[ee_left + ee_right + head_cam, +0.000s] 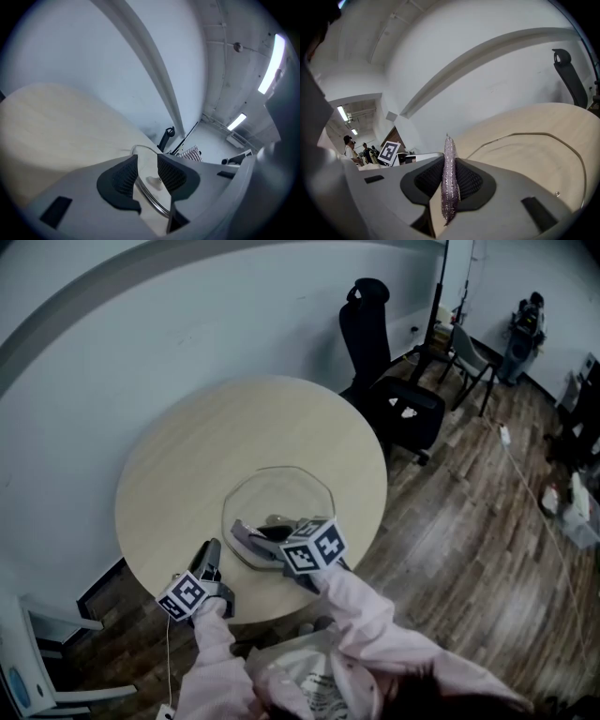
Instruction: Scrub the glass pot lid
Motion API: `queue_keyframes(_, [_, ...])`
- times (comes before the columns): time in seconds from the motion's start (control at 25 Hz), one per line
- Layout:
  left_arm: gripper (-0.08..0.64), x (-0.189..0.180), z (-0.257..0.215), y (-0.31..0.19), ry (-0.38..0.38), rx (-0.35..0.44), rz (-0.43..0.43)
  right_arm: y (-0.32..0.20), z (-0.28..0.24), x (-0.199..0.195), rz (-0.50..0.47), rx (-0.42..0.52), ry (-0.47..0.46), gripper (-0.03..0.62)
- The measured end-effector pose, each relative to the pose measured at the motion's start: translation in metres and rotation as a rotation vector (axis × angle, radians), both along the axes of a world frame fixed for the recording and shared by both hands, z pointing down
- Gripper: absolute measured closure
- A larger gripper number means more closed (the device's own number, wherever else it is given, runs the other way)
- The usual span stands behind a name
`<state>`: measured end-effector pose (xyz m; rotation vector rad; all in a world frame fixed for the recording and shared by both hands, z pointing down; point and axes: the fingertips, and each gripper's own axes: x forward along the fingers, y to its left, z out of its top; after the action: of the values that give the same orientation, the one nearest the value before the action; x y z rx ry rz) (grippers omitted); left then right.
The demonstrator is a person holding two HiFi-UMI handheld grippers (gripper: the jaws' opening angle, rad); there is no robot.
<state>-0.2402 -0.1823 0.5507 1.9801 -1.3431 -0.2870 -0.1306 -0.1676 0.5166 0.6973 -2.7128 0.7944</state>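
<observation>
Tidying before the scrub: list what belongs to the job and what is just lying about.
Job: lid; scrubber, pinched in the right tongs; left tongs, open; table under the lid.
Lying about: office chair; grey chair.

round table [216, 446] against the wall [141, 315], glass lid [281, 493] on its near right part
the right gripper [246, 538] is over the lid's near rim, a scrub pad [449, 183] between its jaws; the left gripper [208, 559] is at the table's near left edge, just left of the lid; an office chair [384, 381] stands right of the table, a second chair [469, 357] farther right.
</observation>
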Motion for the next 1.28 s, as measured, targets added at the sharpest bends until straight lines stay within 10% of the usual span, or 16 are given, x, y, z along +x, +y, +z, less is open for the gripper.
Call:
queue_keyframes(0.32, [0.539,0.017,-0.029,0.02,-0.177,0.091,0.021,0.005,-0.027,0.014,0.033,0.137,-0.178,0.503])
queue_keyframes(1.28, [0.568,0.077,-0.055,0.051,-0.295,0.176,0.039,0.026,-0.047,0.074,0.021,0.235,-0.282,0.509])
